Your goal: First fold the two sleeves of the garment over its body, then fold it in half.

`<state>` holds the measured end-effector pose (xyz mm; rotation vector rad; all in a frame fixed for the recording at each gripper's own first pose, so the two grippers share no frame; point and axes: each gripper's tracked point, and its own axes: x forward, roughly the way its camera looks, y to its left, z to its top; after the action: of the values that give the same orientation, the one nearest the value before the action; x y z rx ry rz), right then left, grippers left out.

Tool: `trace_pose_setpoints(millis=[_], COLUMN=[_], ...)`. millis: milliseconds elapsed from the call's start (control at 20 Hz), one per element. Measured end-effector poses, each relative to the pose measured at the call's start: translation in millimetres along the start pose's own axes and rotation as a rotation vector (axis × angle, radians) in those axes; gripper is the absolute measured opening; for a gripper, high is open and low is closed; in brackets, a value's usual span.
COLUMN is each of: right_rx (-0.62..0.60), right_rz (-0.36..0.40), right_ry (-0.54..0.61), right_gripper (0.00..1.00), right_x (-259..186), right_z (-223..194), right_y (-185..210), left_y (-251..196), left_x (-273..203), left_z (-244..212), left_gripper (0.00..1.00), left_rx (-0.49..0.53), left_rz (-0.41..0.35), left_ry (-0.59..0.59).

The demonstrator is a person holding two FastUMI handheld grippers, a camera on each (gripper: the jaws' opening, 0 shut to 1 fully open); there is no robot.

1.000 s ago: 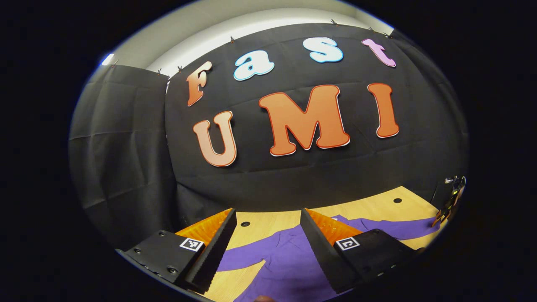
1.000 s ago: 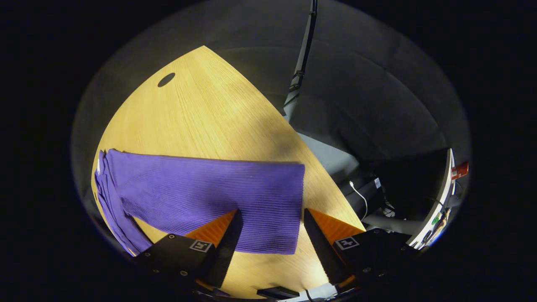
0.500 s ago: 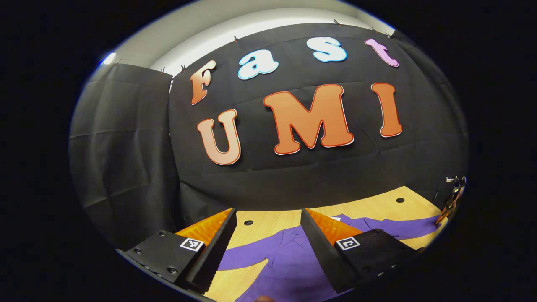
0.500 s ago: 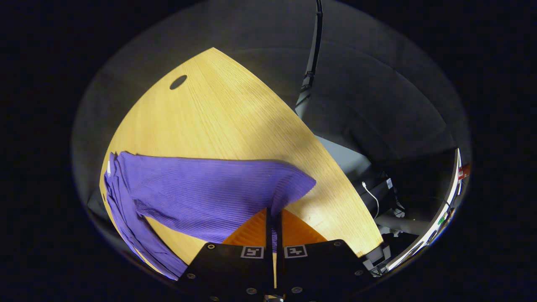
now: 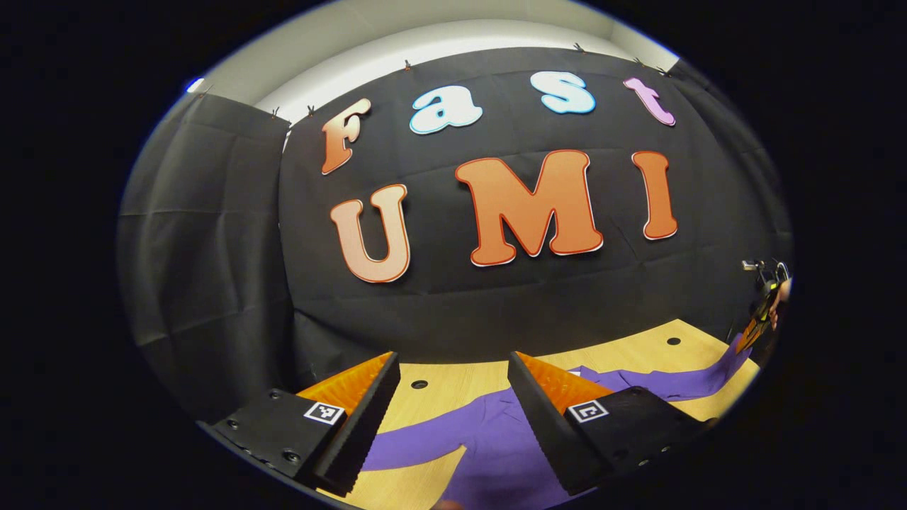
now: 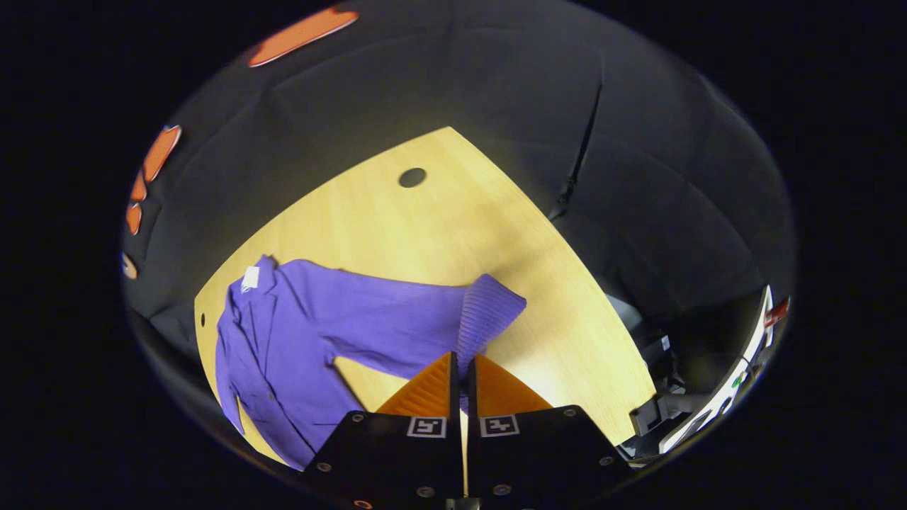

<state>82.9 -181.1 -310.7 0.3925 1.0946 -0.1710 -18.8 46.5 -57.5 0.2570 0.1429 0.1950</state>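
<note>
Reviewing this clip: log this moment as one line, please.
stage: first sleeve fold | right gripper: shut on sleeve cuff, lifted off table | left gripper: open, above garment

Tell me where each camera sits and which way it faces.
Left gripper view: rides the left gripper, jaws apart, low over the table, facing the booth wall; the purple garment lies below.
Right gripper view: rides the right gripper, looking down, shut on the sleeve cuff.
Shared: garment, table, and the right gripper, which the left gripper view shows far right.
</note>
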Motion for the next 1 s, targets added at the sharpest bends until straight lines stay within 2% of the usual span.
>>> trace_pose_setpoints(millis=[250,650,1000], right_rx=[-0.095,-0.176,-0.305], right_rz=[0.044,0.143,0.265], right_ry=[-0.052,-0.103,-0.092], right_gripper=[0.03,0.03,0.03], right_x=[-42,-99,-117], right_z=[2,-8,-33], right_y=[68,173,280], left_y=[38,86,129], left_x=[6,10,12], left_z=[-14,-35,-55], left_gripper=[0.99,0.99,0.99], left_rx=[-0.046,-0.073,-0.084], left_rz=[0.01,0.022,0.052], left_ry=[0.015,0.035,0.065])
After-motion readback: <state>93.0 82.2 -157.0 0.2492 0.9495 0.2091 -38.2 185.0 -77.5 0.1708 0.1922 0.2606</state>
